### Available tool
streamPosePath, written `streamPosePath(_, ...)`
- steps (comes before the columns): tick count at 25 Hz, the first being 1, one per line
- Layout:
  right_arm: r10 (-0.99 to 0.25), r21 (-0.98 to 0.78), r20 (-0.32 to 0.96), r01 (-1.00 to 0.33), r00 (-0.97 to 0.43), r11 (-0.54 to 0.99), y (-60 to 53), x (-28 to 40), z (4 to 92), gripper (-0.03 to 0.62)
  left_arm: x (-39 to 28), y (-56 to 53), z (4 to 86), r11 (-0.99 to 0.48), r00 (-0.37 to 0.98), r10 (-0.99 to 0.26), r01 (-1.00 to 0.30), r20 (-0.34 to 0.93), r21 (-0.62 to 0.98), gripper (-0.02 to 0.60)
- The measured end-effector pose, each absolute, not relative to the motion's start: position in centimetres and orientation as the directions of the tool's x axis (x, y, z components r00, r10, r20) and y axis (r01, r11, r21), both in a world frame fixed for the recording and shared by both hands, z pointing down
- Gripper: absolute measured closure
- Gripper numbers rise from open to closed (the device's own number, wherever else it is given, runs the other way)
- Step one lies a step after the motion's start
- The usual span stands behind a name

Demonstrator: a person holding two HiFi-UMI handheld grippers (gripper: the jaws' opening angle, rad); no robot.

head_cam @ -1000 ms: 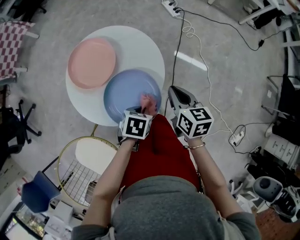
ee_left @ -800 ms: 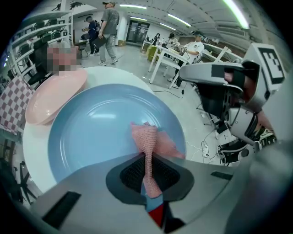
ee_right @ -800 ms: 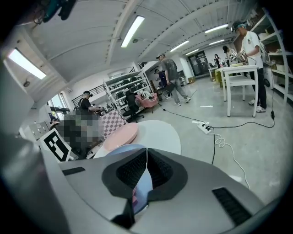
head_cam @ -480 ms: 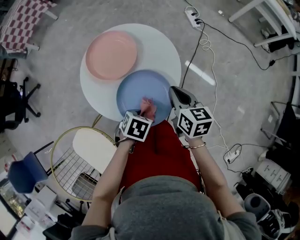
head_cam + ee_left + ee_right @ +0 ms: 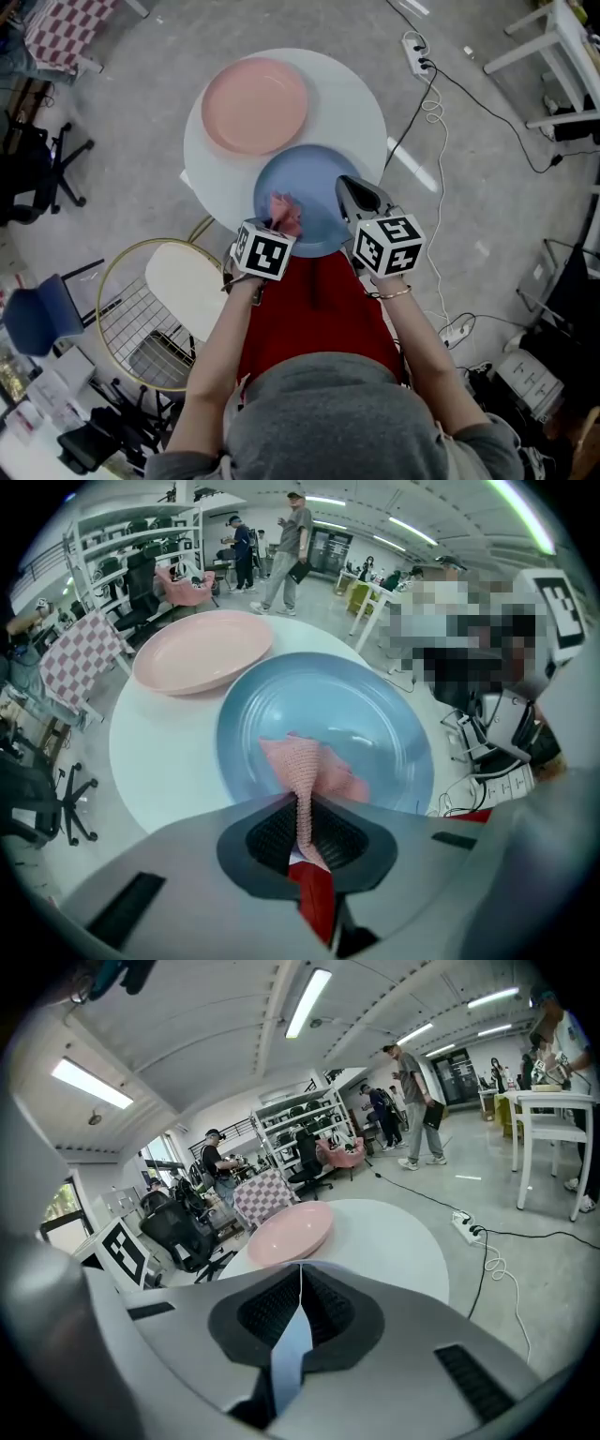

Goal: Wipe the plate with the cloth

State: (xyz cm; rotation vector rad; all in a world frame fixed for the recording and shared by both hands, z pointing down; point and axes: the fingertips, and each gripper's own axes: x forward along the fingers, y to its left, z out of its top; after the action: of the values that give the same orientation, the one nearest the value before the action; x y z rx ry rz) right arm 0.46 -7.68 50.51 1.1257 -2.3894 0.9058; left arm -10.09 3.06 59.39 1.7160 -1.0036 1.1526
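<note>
Left tool (image 5: 302, 806): clamped on pink cloth (image 5: 314, 766), which lies in blue plate (image 5: 375, 714). Right tool (image 5: 300, 1279): pinching the plate's rim. Wiping seemingly midway (far side likely remaining).

Large open-plan lab or workshop. A bare grey concrete floor (image 5: 487, 187) has a power strip (image 5: 418, 54) and loose cables (image 5: 433, 112) trailing across it. Long strip lights (image 5: 307, 1002) run along a high ceiling. There is metal shelving (image 5: 314, 1115) stacked with gear, black office chairs (image 5: 178, 1232), a white work table (image 5: 553, 1101), and people standing (image 5: 412, 1101) around.
</note>
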Motion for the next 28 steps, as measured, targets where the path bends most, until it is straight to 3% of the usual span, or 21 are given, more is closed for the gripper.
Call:
streamPosePath(10, -0.536, -0.391, 0.543, -0.759, -0.647, 0.52, -7.0, -1.7, 50.2, 0.565, -13.3, 1.7, 58.8, -0.296, 0.216, -0.264, -0.946, 0.94, 0.134, 0.552)
streamPosePath(28, -0.636, -0.345, 0.493, -0.805, -0.593, 0.483, -7.2, 1.0, 46.8, 0.565, -14.6, -2.9, 54.8, -0.31, 0.178, -0.435, -0.95, 0.883, 0.038, 0.552)
